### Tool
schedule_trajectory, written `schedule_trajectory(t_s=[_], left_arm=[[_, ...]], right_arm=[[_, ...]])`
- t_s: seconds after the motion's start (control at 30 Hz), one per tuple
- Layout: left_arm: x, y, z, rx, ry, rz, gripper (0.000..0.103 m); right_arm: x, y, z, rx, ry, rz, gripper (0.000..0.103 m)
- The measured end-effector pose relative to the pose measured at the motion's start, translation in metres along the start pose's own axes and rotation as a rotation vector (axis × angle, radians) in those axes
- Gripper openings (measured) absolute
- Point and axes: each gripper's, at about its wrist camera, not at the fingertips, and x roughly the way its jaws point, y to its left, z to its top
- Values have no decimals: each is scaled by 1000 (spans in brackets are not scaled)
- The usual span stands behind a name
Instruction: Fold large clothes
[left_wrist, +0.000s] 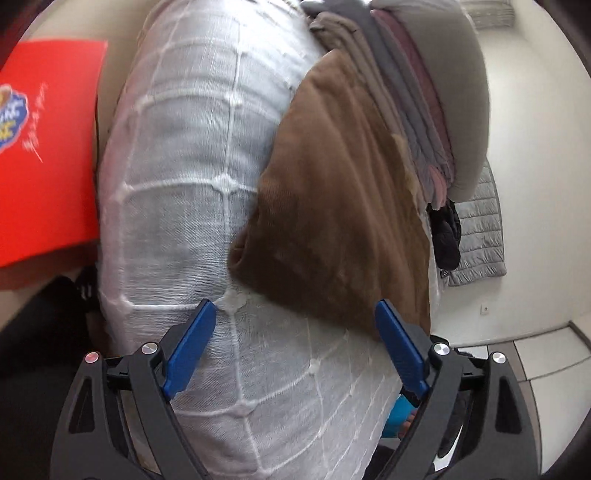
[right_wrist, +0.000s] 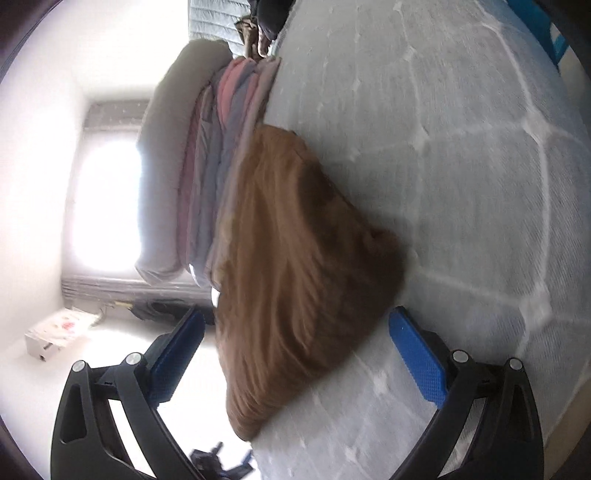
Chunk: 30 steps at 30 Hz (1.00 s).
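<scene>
One brown garment (left_wrist: 343, 206) lies on one white quilted mattress (left_wrist: 177, 192). Beside the mattress stands one stack of folded clothes (left_wrist: 417, 107) (its layers too blurred to count), one red box (left_wrist: 44, 147) and one grey padded jacket (left_wrist: 480, 236). Two grippers, four blue pads.

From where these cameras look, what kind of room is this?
Probably a bedroom. A bare quilted mattress fills the view, with a brown garment lying on it beside a stack of folded clothes, and a grey puffer jacket against the white wall.
</scene>
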Motion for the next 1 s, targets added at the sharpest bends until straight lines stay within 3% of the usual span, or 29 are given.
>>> schedule_trajectory(t_s=[0.07,0.13,0.2,0.33,0.5,0.53,0.73,0.83,0.9,0.97,1.0], left_arm=[[4,0,0,-23,-17,-5,94],[5,-4,-1,-48,-50,0,95],[6,-11,-1,-44,-76,-47,95],[7,-19,-1,-35,-82,-91,95],[17,-9,2,-98,-70,-209,95],[18,-7,1,-110,-73,-227,95],[37,-10,-4,-78,-14,-184,95],[37,-16,6,-134,-77,-215,95],[34,-21,8,-127,-131,-253,95],[39,-25,6,-87,-106,-209,95],[49,-25,2,-62,-52,-173,95]], right_arm=[[6,7,5,-28,-3,-50,97],[23,16,7,-73,14,-122,97],[37,26,9,-119,27,-203,97],[49,45,5,-179,28,-280,98],[36,50,-3,-228,17,-144,98],[37,47,-2,-212,15,-148,98],[50,39,-11,-259,59,-396,98],[57,47,-5,-247,64,-354,98],[52,53,-3,-236,57,-230,98],[46,45,0,-202,48,-254,98],[43,35,1,-175,44,-294,98]])
